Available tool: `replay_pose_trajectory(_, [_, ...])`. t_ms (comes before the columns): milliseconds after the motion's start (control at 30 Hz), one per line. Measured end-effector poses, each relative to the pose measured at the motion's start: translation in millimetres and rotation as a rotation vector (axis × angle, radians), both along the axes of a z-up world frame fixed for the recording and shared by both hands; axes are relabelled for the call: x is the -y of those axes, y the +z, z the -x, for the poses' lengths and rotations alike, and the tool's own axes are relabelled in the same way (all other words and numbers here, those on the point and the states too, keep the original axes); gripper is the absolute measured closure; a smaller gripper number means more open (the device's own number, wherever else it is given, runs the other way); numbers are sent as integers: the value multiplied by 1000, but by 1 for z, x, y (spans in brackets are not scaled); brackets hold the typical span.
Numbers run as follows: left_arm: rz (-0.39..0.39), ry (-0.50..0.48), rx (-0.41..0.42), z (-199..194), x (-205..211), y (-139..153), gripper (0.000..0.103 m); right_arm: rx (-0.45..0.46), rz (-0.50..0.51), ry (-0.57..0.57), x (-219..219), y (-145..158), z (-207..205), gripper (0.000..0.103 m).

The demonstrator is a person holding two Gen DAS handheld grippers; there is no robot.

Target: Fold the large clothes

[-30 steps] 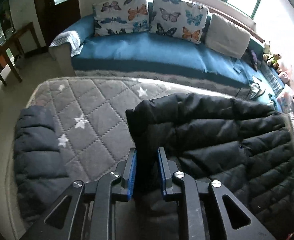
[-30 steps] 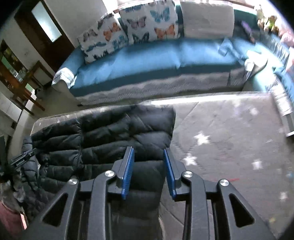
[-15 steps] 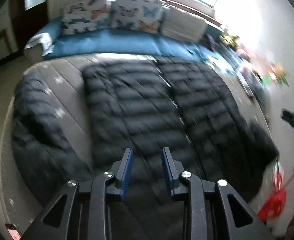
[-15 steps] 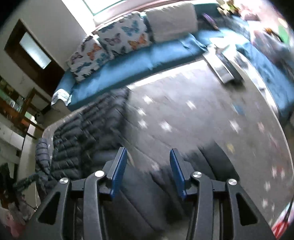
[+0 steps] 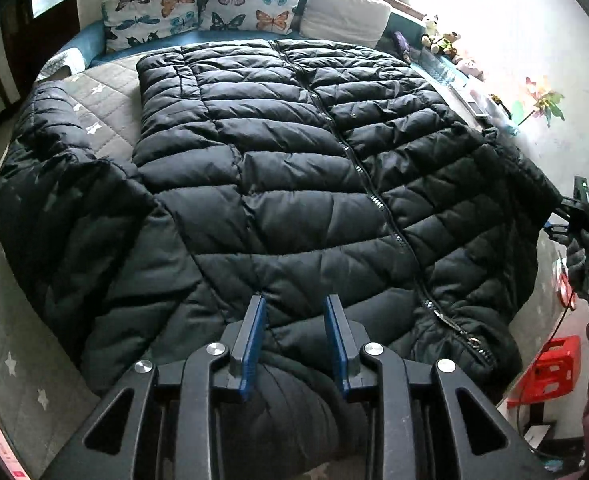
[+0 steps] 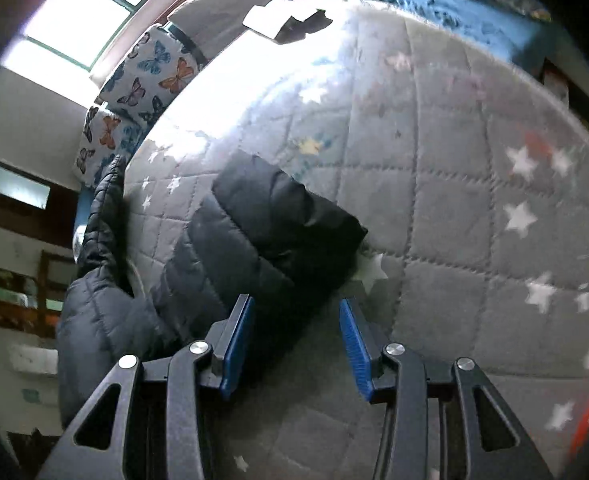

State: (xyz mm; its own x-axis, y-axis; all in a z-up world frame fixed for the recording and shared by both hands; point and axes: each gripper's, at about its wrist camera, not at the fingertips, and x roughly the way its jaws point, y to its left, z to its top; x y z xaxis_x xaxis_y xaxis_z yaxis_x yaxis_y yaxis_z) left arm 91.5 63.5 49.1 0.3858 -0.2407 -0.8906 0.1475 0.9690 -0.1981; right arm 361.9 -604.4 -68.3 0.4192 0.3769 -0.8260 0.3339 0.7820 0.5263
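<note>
On quilted mat, jacket now spread flat.

A grey quilted mattress with white stars fills the middle of both views. At the top of the left view, butterfly cushions and a plain white cushion lean along a blue sofa. Soft toys sit upper right against a bright white wall. A red stool stands lower right. In the right view, a sunlit window glares upper left.
</note>
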Motion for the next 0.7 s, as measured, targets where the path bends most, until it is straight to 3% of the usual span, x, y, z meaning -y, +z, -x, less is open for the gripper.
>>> replay_pose_trajectory(67, [-16, 1, -1, -1, 0, -1, 70, 37, -24, -17, -5, -7, -3, 53])
replay_pose_trajectory(133, [-38, 4, -1, -5, 1, -5, 70, 83, -30, -26, -11, -6, -7, 45])
replay_pose_trajectory(233, [-57, 7, -5, -8, 2, -12, 70, 141, 21, -24, -22, -3, -16, 45])
replay_pose_trajectory(267, [-60, 12, -7, -8, 1, -15, 70, 153, 47, -16, -22, -4, -19, 56])
replay_pose_trajectory(300, [-60, 15, -10, -9, 1, -16, 70, 160, 63, -9, -24, -2, -22, 76])
replay_pose_trajectory(367, [-60, 20, -15, -10, 1, -19, 70, 174, 60, -1, -20, 3, -29, 86])
replay_pose_trajectory(433, [-61, 23, -23, -12, 0, -21, 70, 201, 89, -6, -14, 20, -36, 89])
replay_pose_trajectory(600, [-77, 9, -31, -16, 3, -26, 69, 352, 483, -37, -5, 105, -52, 90])
replay_pose_trajectory(700, [-73, -8, -30, -18, 5, -28, 64, 386, 631, -110, 11, 141, -63, 90])
